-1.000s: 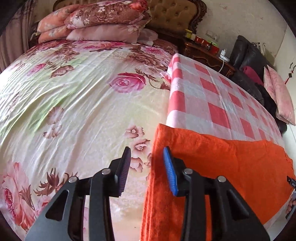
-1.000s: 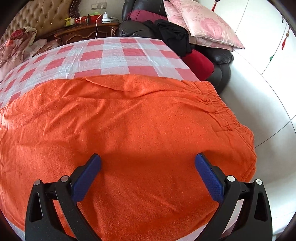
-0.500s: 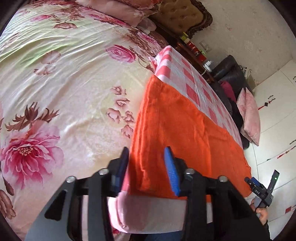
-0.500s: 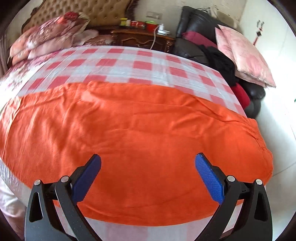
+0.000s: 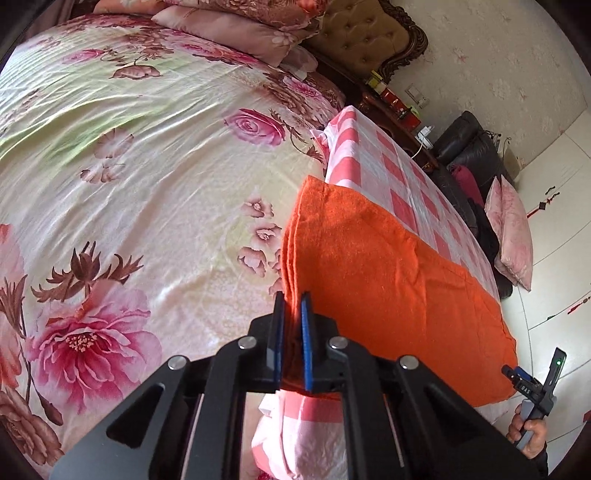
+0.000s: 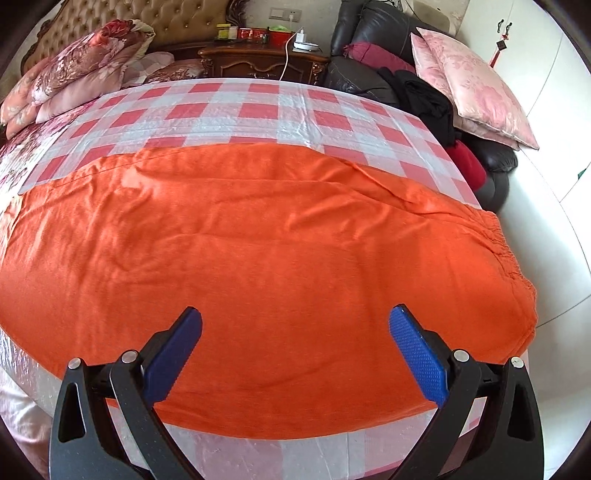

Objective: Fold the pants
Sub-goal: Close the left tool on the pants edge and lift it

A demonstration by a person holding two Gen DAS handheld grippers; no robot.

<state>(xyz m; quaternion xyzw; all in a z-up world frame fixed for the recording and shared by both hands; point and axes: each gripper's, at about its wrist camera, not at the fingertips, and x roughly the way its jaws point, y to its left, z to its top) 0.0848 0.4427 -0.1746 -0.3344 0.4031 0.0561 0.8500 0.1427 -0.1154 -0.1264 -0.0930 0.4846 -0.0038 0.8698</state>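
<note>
The left claw [image 5: 291, 332] is clamped on the near corner of the orange pants [image 6: 258, 251] at their leg end; the right claw [image 6: 295, 332] hovers spread wide above the near edge, holding nothing. The pants lie flat, long axis running from the left claw across to the waistband [image 6: 506, 251] on the right. Under them is a checked counter [image 6: 229, 110] beside a floral bed [image 5: 129, 166]; beyond, a nightstand [image 6: 258, 59] and sofa [image 6: 369, 29]

A floral bed [image 5: 155, 177] with tufted headboard [image 5: 364, 37], dark sofa [image 6: 373, 48] by white walls.
</note>
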